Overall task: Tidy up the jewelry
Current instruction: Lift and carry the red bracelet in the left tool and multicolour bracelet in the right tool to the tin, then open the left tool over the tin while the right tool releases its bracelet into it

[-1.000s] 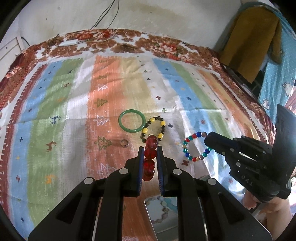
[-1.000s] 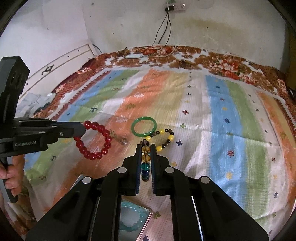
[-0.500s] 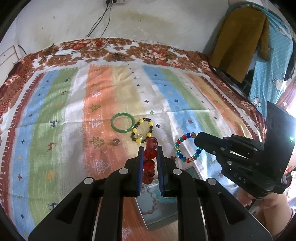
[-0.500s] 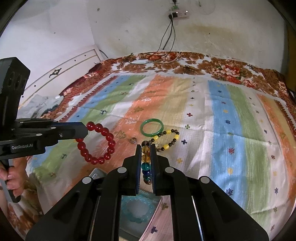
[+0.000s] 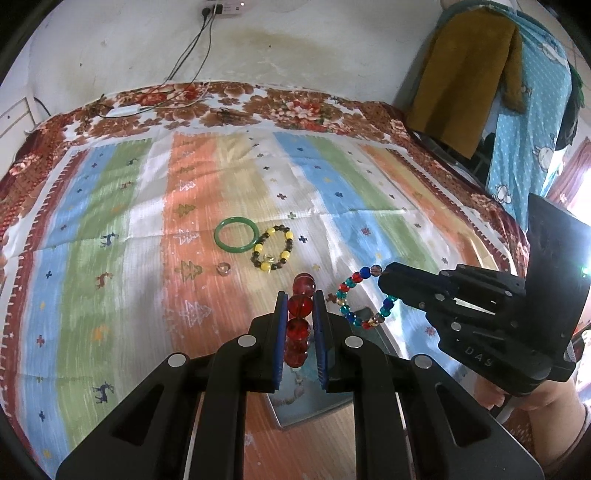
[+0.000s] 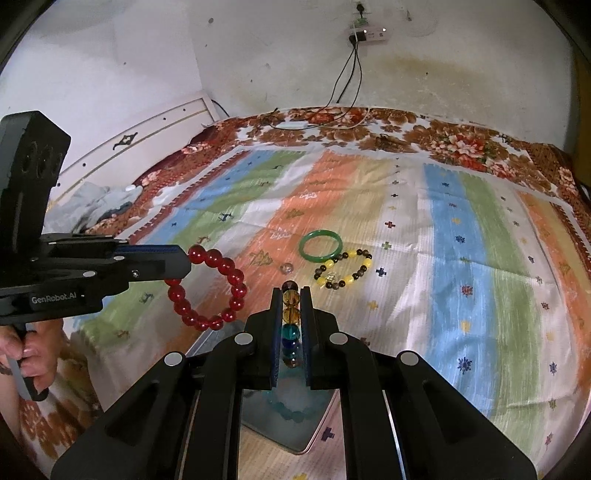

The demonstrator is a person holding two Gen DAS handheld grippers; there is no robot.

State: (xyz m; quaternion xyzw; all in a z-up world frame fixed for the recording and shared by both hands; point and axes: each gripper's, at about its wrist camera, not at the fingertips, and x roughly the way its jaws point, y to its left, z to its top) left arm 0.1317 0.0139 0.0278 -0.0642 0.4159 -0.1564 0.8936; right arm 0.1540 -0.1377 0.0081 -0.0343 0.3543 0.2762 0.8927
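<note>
My left gripper (image 5: 300,295) is shut on a red bead bracelet (image 5: 298,325), which hangs from it in the right wrist view (image 6: 207,288). My right gripper (image 6: 291,291) is shut on a multicoloured bead bracelet (image 6: 290,328), seen hanging in the left wrist view (image 5: 354,299). Both are held above a metal tin (image 6: 317,417) near the bed's front edge; a pale blue bracelet (image 6: 291,406) lies in it. On the striped cloth (image 5: 147,258) lie a green bangle (image 5: 236,239), a yellow-and-dark bead bracelet (image 5: 273,251) and a small ring (image 5: 223,268).
A white wall stands behind the bed with a power strip (image 6: 367,35) and hanging cables. A brown garment (image 5: 469,81) and blue dotted cloth (image 5: 532,122) hang at the right. A white headboard (image 6: 147,133) runs along the left side.
Both grippers have risen and drawn back toward the bed's front edge with their bracelets. The tin has come further into view beneath them. The jewelry on the cloth has not moved.
</note>
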